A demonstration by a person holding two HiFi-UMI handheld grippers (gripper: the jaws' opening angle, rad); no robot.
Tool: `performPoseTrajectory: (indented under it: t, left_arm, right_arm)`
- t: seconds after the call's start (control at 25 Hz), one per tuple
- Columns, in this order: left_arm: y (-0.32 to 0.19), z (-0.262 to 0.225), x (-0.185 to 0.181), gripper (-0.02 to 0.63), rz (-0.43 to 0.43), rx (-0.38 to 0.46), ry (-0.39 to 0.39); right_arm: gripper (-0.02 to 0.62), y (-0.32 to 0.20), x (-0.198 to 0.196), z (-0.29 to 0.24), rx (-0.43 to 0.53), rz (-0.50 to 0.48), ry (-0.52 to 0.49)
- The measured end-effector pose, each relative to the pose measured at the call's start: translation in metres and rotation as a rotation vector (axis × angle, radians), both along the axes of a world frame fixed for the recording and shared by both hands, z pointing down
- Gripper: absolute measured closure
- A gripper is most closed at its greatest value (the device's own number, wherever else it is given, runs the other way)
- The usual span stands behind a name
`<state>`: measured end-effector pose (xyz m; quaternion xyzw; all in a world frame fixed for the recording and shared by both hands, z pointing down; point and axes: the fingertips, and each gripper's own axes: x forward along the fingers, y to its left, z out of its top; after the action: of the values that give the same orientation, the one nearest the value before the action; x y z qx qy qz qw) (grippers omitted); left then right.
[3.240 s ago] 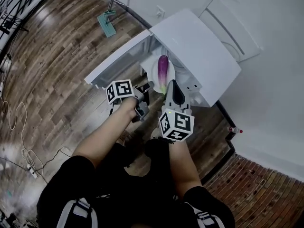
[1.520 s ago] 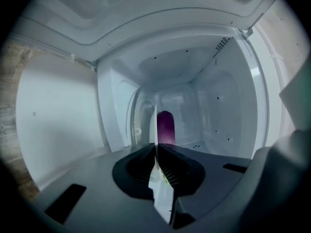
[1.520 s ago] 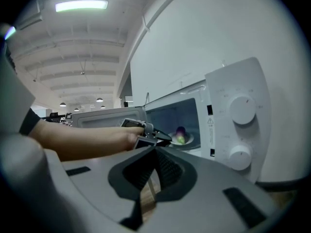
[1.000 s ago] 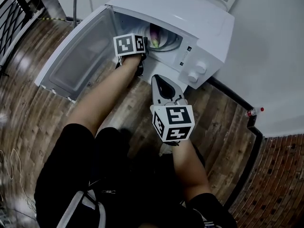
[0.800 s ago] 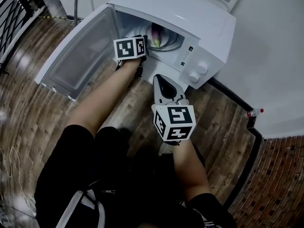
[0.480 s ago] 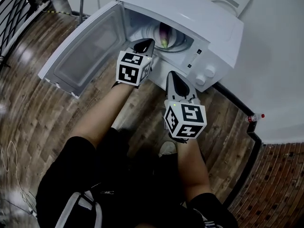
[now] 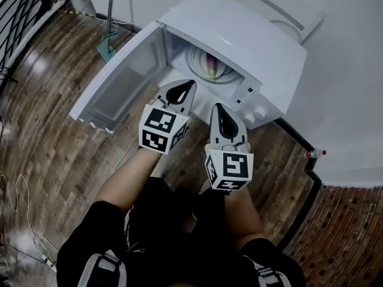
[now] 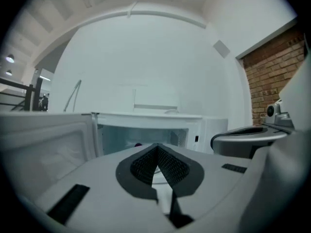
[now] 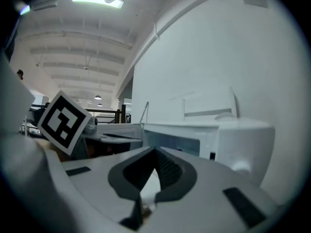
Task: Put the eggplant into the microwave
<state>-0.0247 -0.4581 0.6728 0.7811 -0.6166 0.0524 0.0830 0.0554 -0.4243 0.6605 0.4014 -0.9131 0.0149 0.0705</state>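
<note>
The white microwave [image 7: 239, 37] stands on the wood floor with its door [image 7: 122, 79] swung wide to the left. Inside, the purple eggplant [image 7: 210, 60] with its green end lies on the round turntable plate [image 7: 200, 67]. My left gripper [image 7: 190, 84] is shut and empty, just in front of the cavity opening. Beside it on the right, my right gripper [image 7: 216, 107] is also shut with nothing in it, pointing at the microwave front. In the left gripper view the shut jaws [image 8: 156, 147] face the open cavity [image 8: 146, 137]; the right gripper view shows its tip [image 9: 155, 152] before the microwave [image 9: 209, 135].
A mop [image 7: 108, 43] lies on the floor at the far left behind the door. A white chair or stand [image 7: 281, 11] sits behind the microwave against the white wall. A small bottle [image 7: 315, 154] stands by the skirting at the right. Brick floor [image 7: 347, 232] starts at the lower right.
My left gripper has pulled back out of the microwave cavity and now sits level with the right one. The eggplant stays on the plate inside. The head view has shifted.
</note>
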Motion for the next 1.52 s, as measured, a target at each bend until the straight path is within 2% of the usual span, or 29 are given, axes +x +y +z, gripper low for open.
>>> performPoseTrajectory:
  t: [0.24,0.48,0.68,0.8,0.92,1.04,1.2,1.52]
  left_arm:
    - [0.008,-0.164,0.025,0.607,0.023,-0.042,0.080]
    - [0.014,-0.326,0.050,0.607,0.031,-0.026,0.041]
    - [0.012,-0.421,0.074,0.607,0.039,-0.001,0.005]
    - [0.017,-0.450,0.087,0.607,0.046,0.009,-0.034]
    - [0.018,-0.467,0.089,0.607,0.031,0.033,-0.041]
    - [0.016,-0.467,0.089,0.607,-0.005,0.040,-0.035]
    - [0.013,-0.465,0.091,0.607,-0.033,0.035,-0.018]
    - [0.002,-0.460,0.092,0.607,-0.067,0.033,-0.012]
  right_arm:
    - [0.589,-0.011,0.015,-0.159,-0.016,0.032,0.012]
    - [0.590,-0.022,0.039,-0.312,-0.033,0.105,-0.030]
    - [0.589,-0.034,0.062,-0.398,-0.022,0.147,-0.039]
    - [0.589,-0.032,0.069,-0.424,-0.002,0.159,-0.017]
    - [0.589,-0.034,0.071,-0.442,-0.001,0.145,-0.069]
    - [0.589,-0.038,0.079,-0.446,-0.013,0.122,-0.107]
    - [0.589,-0.042,0.085,-0.452,0.010,0.086,-0.100]
    - [0.591,-0.062,0.090,-0.456,0.080,0.103,-0.092]
